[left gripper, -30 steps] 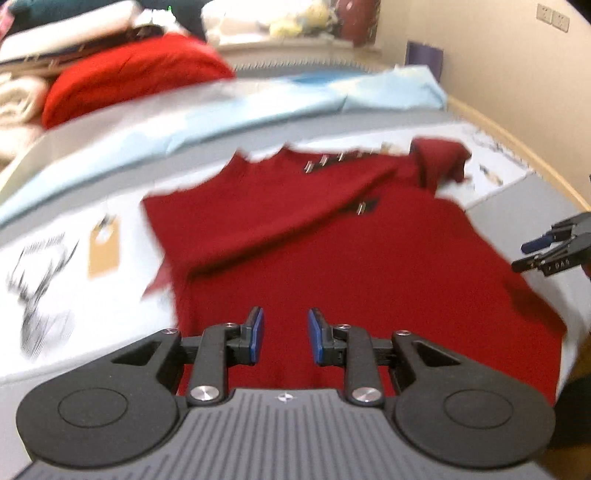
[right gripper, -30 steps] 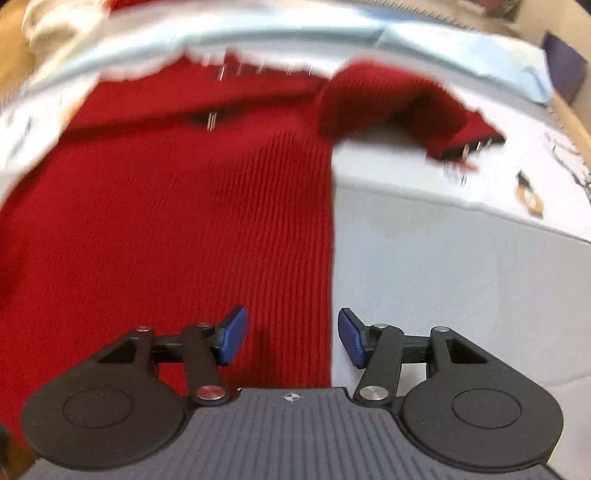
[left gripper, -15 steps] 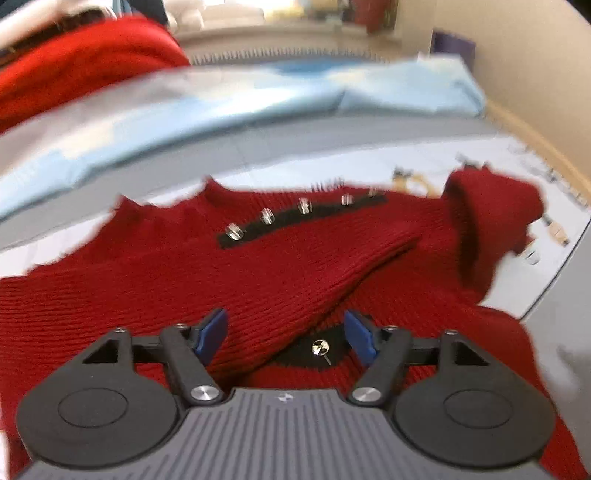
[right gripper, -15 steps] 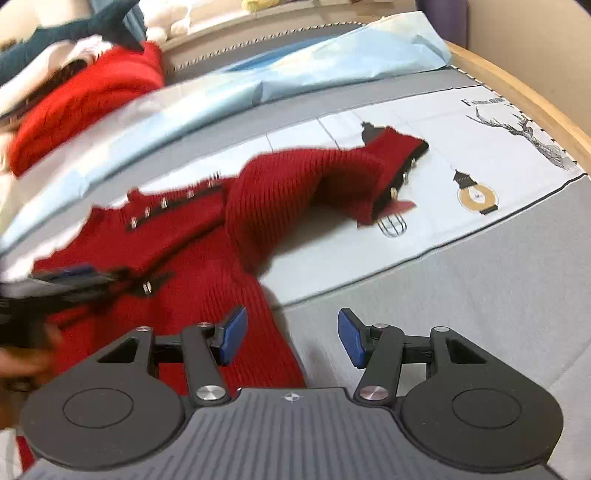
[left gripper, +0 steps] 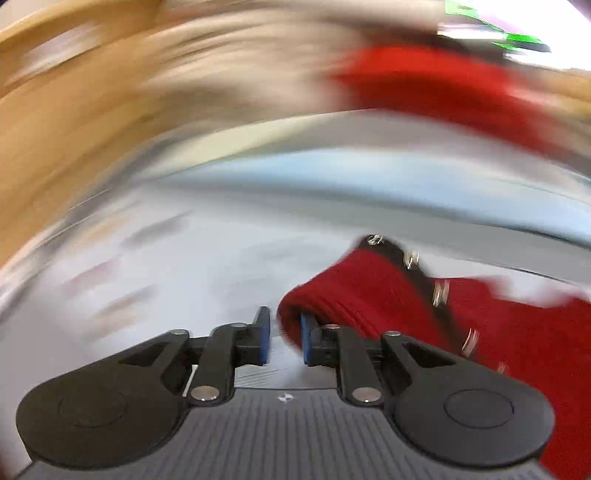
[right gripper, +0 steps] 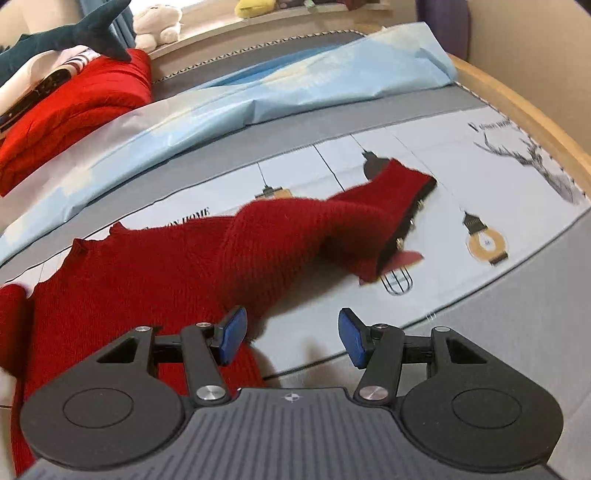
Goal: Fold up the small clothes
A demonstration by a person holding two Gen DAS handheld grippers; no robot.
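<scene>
A dark red knit sweater (right gripper: 147, 280) lies flat on the printed bed sheet (right gripper: 461, 170). Its right sleeve (right gripper: 332, 221) stretches out to the right and ends in a black-trimmed cuff with buttons (right gripper: 410, 221). My right gripper (right gripper: 291, 334) hovers open over the sweater's right edge, with nothing between its pads. The left wrist view is heavily blurred. There my left gripper (left gripper: 285, 338) is closing to a narrow gap, with a fold of the other sleeve (left gripper: 354, 295) caught between its tips. That sleeve's buttoned trim (left gripper: 439, 291) trails off to the right.
A pile of folded red and white clothes (right gripper: 74, 107) lies at the back left, with a dark plush shark (right gripper: 74, 33) on top. A light blue sheet (right gripper: 295, 81) is bunched across the back. The wooden bed rim (right gripper: 535, 122) curves along the right.
The left gripper opened wide over the folded-in sleeve, narrowed on it and swung sharply left with it. The right gripper drew back, rose and rolled, still open.
</scene>
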